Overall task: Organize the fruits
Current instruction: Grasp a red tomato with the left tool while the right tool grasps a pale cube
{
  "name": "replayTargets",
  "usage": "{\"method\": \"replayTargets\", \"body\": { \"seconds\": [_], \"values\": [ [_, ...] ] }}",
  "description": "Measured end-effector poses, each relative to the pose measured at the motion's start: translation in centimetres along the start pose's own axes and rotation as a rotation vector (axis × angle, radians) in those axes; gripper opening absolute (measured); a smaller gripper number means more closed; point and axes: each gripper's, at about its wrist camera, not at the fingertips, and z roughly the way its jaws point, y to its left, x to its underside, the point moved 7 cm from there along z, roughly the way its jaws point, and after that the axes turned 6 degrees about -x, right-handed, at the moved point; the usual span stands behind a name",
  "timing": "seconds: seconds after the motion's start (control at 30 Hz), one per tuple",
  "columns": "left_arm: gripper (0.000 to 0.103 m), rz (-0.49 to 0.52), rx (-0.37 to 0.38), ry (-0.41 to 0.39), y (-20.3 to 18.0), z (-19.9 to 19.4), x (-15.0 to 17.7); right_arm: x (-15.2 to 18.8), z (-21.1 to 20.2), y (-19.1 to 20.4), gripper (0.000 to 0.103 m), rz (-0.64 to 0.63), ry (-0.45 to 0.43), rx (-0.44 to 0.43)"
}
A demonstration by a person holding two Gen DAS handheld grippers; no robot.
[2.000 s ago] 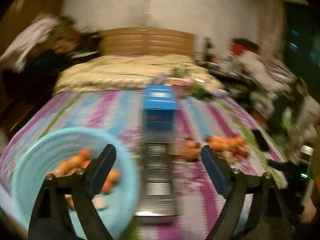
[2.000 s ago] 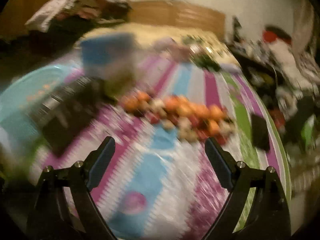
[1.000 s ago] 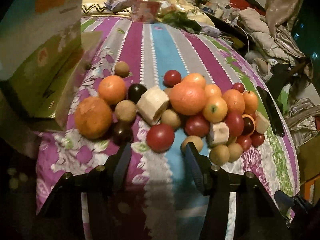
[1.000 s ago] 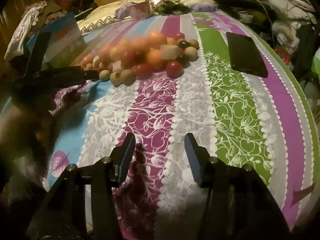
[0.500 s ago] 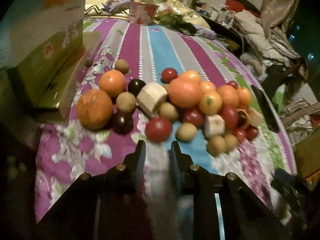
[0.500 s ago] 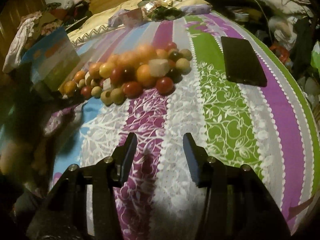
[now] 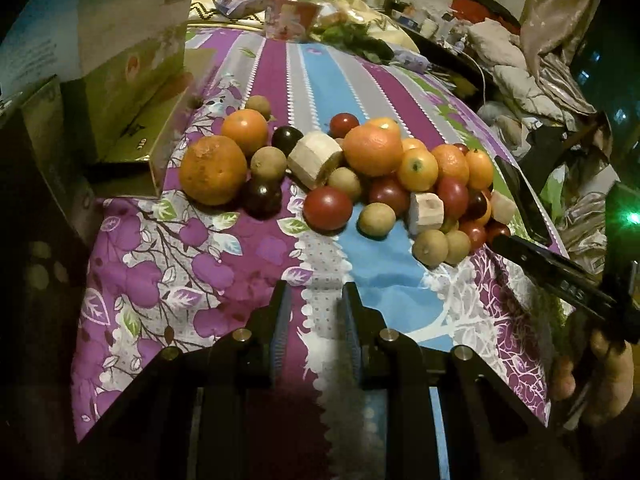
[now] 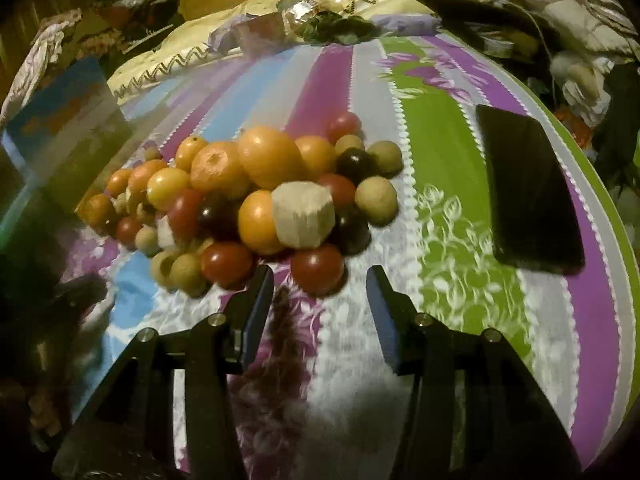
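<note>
Fruit pile (image 7: 360, 176) is right in front of me, heaped on the striped bedspread (image 7: 312, 72) mid-bed: oranges, red tomatoes, small brown round fruits, dark plums and a couple of pale cut chunks, all touching in one loose cluster. On my right-wrist view a red tomato (image 8: 317, 269) sits at the near edge of the heap, just ahead of the right gripper (image 8: 320, 300), whose jaws stand moderately apart with nothing between them. A pale cut chunk (image 8: 303, 215) rests just behind that tomato, against an orange (image 8: 258, 222). The left gripper (image 7: 314, 312) hangs over bare bedspread short of the pile, jaws narrow, a slim gap and nothing in it (another red tomato (image 7: 327, 208) lies straight ahead, well apart). Big orange (image 7: 212, 170) marks the pile's left end, beside an open cardboard box (image 7: 132, 92). A black phone (image 8: 528, 192) lies flat to the right of the fruit.
</note>
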Motion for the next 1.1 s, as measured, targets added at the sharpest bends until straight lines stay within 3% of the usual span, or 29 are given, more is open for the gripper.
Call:
{"method": "replayTargets", "body": {
  "seconds": [0.37, 0.6, 0.83, 1.0, 1.1],
  "values": [
    [0.027, -0.001, -0.003, -0.010, 0.1, 0.3, 0.3, -0.5, -2.4, 0.2, 0.056, 0.004, -0.046, -0.037],
    [0.043, -0.005, -0.001, -0.059, 0.3, -1.1, -0.1, -1.5, -3.5, 0.8, 0.057, 0.021, -0.085, -0.060],
    [0.043, 0.064, -0.021, -0.088, -1.6, 0.6, -4.2, -2.0, -3.5, 1.3, 0.057, 0.037, -0.106, -0.063],
    [0.043, 0.056, -0.043, -0.041, -1.9, 2.9, -4.6, -1.8, -3.8, 0.8, 0.057, 0.045, -0.110, -0.057],
    [0.041, 0.035, -0.053, -0.053, -1.7, 3.3, -4.7, -1.9, -3.7, 0.4, 0.057, 0.044, -0.108, -0.051]
  ]
}}
